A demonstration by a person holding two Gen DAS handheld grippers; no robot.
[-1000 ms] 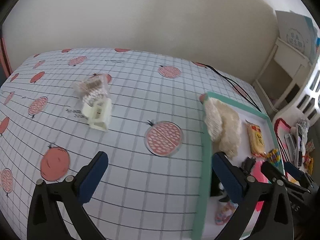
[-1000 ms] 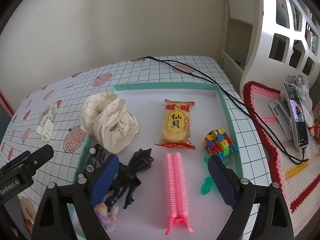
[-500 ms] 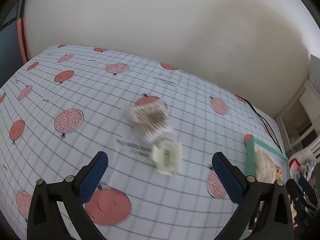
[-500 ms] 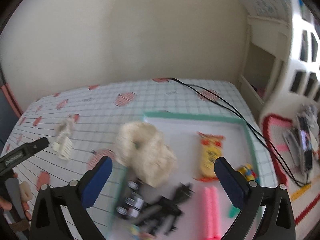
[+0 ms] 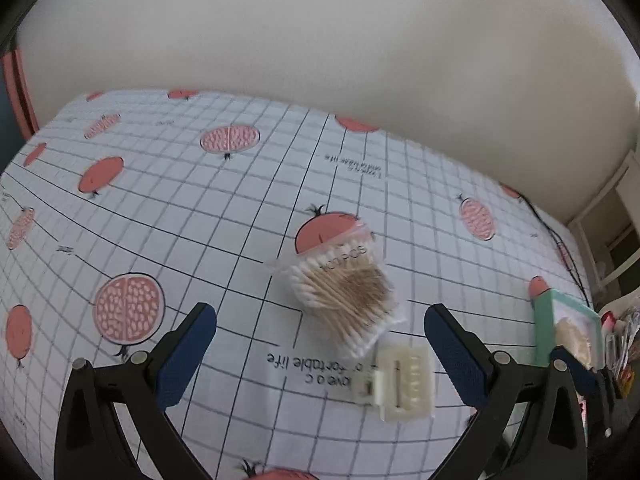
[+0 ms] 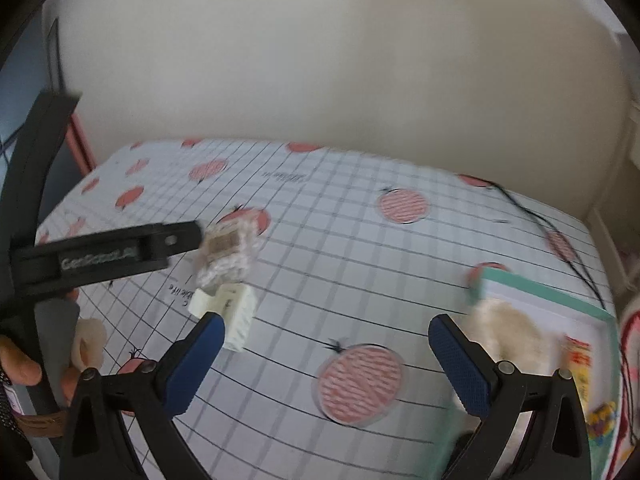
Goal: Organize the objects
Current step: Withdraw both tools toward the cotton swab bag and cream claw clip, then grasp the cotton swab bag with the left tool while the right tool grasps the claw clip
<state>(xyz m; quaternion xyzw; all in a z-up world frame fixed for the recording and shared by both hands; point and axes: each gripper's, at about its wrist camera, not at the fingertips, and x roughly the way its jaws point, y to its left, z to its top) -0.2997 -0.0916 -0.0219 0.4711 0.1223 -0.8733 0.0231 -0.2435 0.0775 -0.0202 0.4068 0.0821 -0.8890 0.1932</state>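
Gripping the bag of cotton swabs [image 5: 346, 292] calls for a light, wide closure. It is a thin clear plastic pouch packed with wooden-stemmed swabs: judged light, soft-walled, slippery on the outside, and liable to bulge or slide if pinched at a loose corner. Take hold across the packed middle of the bundle, with the fingers crossing the stems, not on the empty film at the far edge.

Location: the bag lies on the grid-and-pomegranate tablecloth [image 5: 200, 216], just beyond the tips of the left gripper [image 5: 320, 354] and roughly centred between them. A cream plastic hair claw [image 5: 400, 380] lies just on the near-right side of the bag, touching it or nearly so; the blur prevents a firm call. The claw is judged rigid and light, and could be knocked or caught by the right-hand finger during closure.

Tool state: the left gripper is spread wide and holds nothing. The right gripper [image 6: 324, 364] is likewise spread and empty, hanging over bare cloth between the claw and the green-rimmed tray [image 6: 552, 292] at the far right. The tray already contains a cream lace bundle [image 6: 508, 332] and a snack packet [image 6: 578, 364].

Caution: the right wrist view is motion-blurred, so fine positions there are uncertain.
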